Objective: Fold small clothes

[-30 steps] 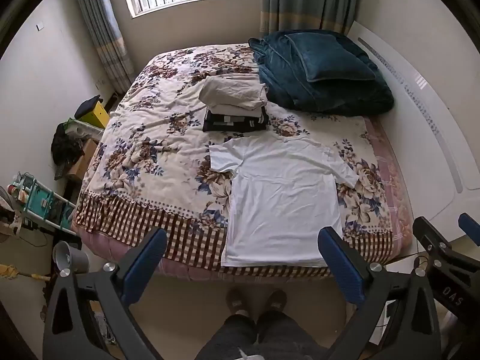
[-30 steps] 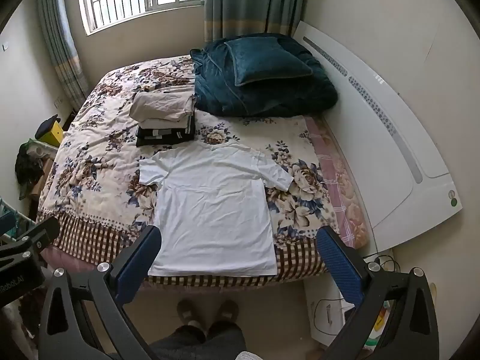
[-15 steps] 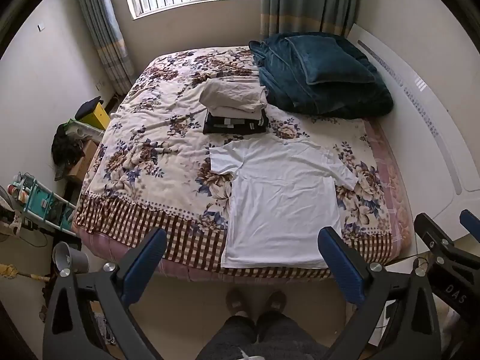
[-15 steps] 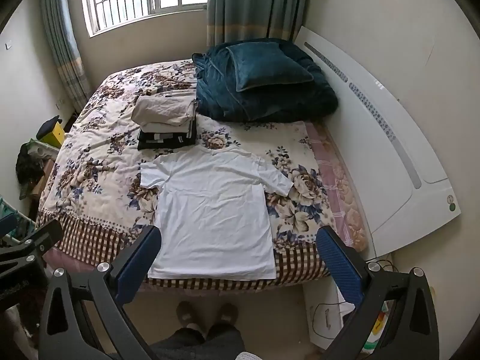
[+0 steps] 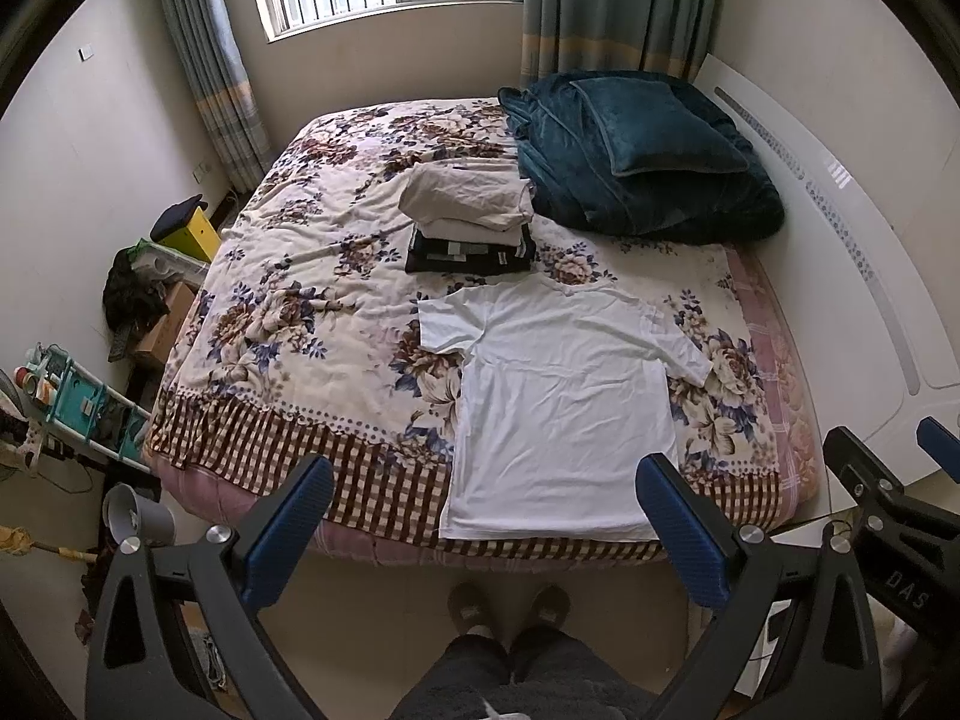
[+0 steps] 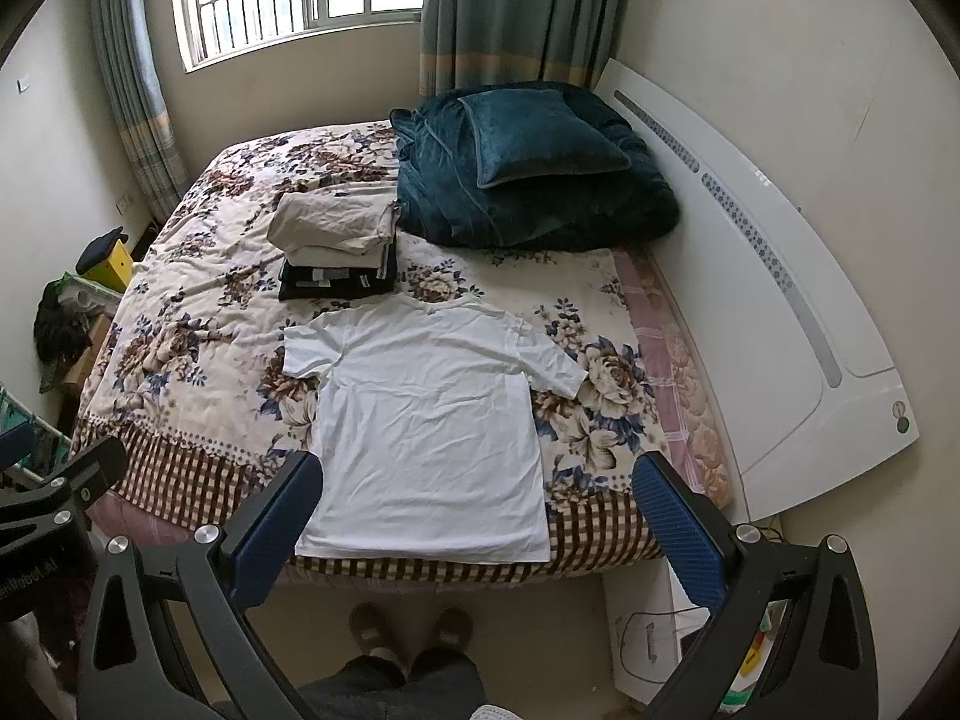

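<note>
**Still high above the shirt, nothing gripped**

Barely anything has changed over the last second: both views have drifted slightly, the bed (image 5: 252,420) sitting a touch lower in frame, and the shirt (image 5: 558,414) lies just as it did. That suggests folding has not started and the person is only settling into position.

Going left to right, the left gripper (image 5: 480,516) is held up and back from the bed's near edge, jaws spread wide with nothing between them, its blue pads (image 5: 288,534) framing the shirt's hem. The shirt is flat and face-down or face-up, I cannot tell which, with both sleeves out and its hem at the checked border of the quilt. Behind its collar sits a pile (image 5: 471,222) of folded clothes, and farther right a teal blanket (image 5: 642,162).

The right gripper (image 6: 474,504) is level with the left one, equally wide and empty, well above the cloth. Both would need to come down to the sleeves or hem first.
</note>
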Demonstrator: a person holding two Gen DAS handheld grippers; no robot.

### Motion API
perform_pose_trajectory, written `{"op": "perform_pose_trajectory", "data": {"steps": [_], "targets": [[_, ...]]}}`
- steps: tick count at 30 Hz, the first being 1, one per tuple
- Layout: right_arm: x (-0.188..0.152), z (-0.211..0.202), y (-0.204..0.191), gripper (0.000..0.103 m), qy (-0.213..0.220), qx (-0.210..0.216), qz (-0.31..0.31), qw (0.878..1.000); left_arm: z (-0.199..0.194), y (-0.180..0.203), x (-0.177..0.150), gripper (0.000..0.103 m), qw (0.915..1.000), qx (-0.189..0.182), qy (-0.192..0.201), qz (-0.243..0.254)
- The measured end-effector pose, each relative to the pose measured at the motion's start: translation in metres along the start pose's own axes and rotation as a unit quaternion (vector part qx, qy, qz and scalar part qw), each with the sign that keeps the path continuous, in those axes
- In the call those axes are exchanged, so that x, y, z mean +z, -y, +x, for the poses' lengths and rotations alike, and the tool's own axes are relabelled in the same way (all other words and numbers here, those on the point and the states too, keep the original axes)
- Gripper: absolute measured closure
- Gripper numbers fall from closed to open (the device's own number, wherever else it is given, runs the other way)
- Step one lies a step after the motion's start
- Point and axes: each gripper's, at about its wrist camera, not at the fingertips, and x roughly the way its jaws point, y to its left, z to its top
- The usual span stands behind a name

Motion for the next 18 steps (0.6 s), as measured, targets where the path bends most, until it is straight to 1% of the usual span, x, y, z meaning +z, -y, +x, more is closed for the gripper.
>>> {"op": "perform_pose_trajectory", "data": {"steps": [18], "targets": [[0.0066, -0.0036, 0.0009, 0.000, 0.005, 0.006, -0.002, 1.000, -0.0005, -0.0014, -0.0001, 0.000, 1.0000, -0.003, 0.003, -0.001]]}}
